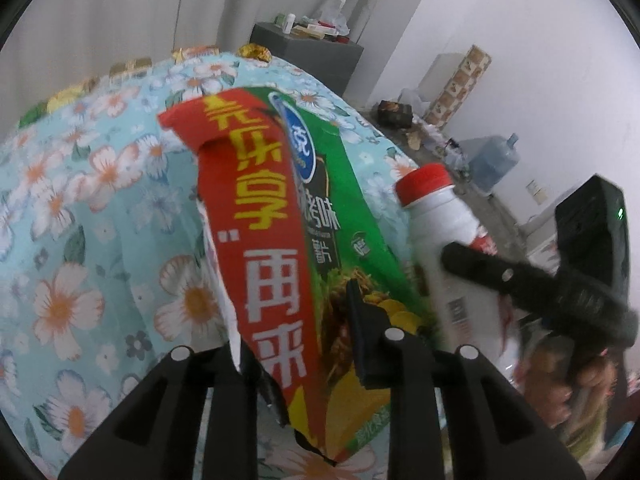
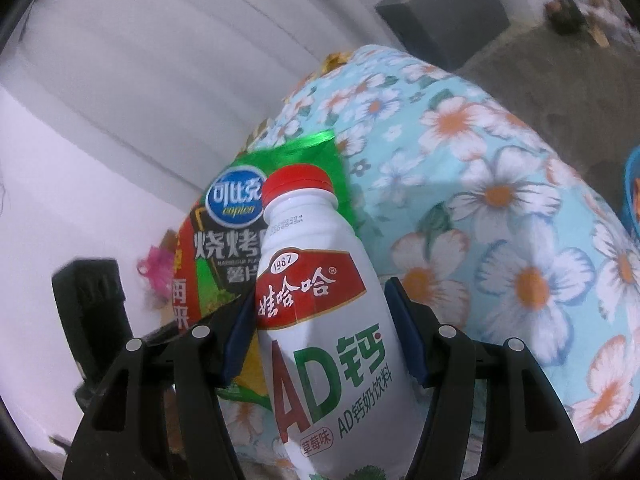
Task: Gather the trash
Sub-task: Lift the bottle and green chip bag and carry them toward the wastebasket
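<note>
We hold the chip bag (image 1: pixel 280 248) centre frame in narrow left jaws: light, crinkly, slippery, so pinch its edge. Right jaws clamp the stiff milk bottle (image 2: pixel 332 320) mid-body.

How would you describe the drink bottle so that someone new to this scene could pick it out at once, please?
Start at the flowered turquoise cloth. In front of it the right gripper clamps a white plastic bottle with a red cap, beside a green and red crisp bag in the left gripper. Only the bottle is rigid, with big "AD" lettering.
</note>
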Action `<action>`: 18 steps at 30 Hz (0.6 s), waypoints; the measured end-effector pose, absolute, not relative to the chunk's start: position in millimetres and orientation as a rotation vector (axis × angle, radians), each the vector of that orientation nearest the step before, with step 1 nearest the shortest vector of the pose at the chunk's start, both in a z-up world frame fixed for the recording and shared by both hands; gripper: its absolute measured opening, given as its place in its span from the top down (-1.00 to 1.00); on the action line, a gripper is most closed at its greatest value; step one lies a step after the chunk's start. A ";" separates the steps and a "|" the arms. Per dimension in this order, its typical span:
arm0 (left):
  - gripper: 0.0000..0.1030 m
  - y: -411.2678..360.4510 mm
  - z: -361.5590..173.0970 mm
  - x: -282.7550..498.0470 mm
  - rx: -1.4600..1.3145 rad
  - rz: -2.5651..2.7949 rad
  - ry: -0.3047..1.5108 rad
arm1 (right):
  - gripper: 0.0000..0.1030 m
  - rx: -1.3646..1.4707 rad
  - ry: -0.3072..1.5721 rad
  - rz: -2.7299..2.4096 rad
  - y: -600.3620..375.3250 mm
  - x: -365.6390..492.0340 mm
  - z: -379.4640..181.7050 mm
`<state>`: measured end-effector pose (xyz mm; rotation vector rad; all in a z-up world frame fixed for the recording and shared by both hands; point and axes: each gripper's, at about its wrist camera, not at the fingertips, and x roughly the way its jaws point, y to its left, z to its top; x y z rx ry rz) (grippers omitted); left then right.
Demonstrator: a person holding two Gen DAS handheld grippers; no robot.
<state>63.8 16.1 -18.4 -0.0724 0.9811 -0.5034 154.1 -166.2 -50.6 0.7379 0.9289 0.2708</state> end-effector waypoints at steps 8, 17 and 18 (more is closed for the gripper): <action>0.61 -3.9 -20.6 59.5 0.110 -0.432 0.924 | -0.15 0.834 0.939 0.196 -190.9 143.9 -55.4; 0.61 -13.5 -27.3 56.7 0.191 -0.417 0.898 | -0.27 0.817 0.985 0.152 -198.9 141.1 -52.0; 0.61 -14.6 -27.0 56.0 0.196 -0.416 0.894 | -0.28 0.809 1.000 0.153 -198.0 141.1 -51.7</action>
